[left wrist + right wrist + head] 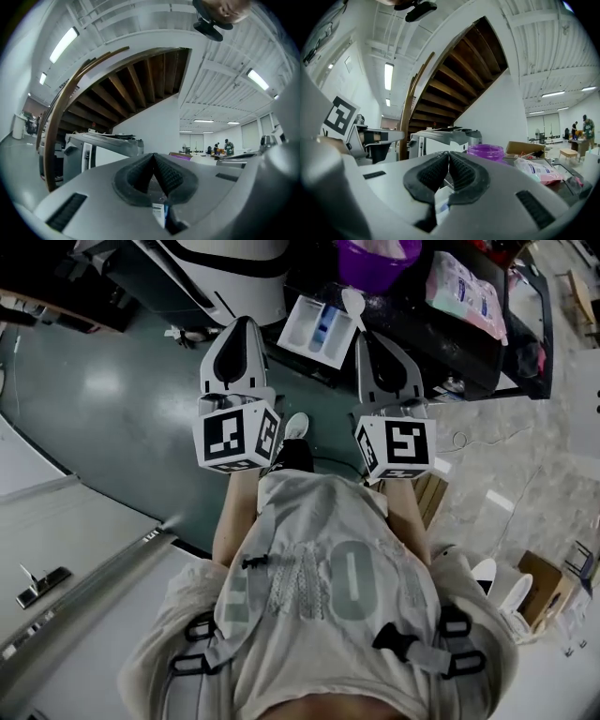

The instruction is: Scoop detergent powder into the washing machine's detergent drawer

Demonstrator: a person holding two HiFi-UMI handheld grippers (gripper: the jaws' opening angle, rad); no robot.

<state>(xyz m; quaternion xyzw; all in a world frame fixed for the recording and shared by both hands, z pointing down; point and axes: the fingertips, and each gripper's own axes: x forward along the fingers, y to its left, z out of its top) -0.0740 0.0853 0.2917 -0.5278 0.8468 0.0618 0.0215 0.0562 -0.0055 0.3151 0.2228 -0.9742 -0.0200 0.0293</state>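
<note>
I hold my left tongs (241, 324) and right tongs (368, 341) closed, both empty. The detergent drawer (305, 329) shows between their tips.

open green floor (103, 390) at left; drawer (298, 322) looks crowded by purple tub (375, 257) and pink pack (464, 289)

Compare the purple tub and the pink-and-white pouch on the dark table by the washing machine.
The purple tub stands upright, while the pouch lies flat. The tub is round, looks rigid and is one colour; the pouch is a soft bag, pink and white with blue print. The tub sits nearer the pulled-out drawer; the pouch lies further right. Both seem to rest on the same dark table.
</note>
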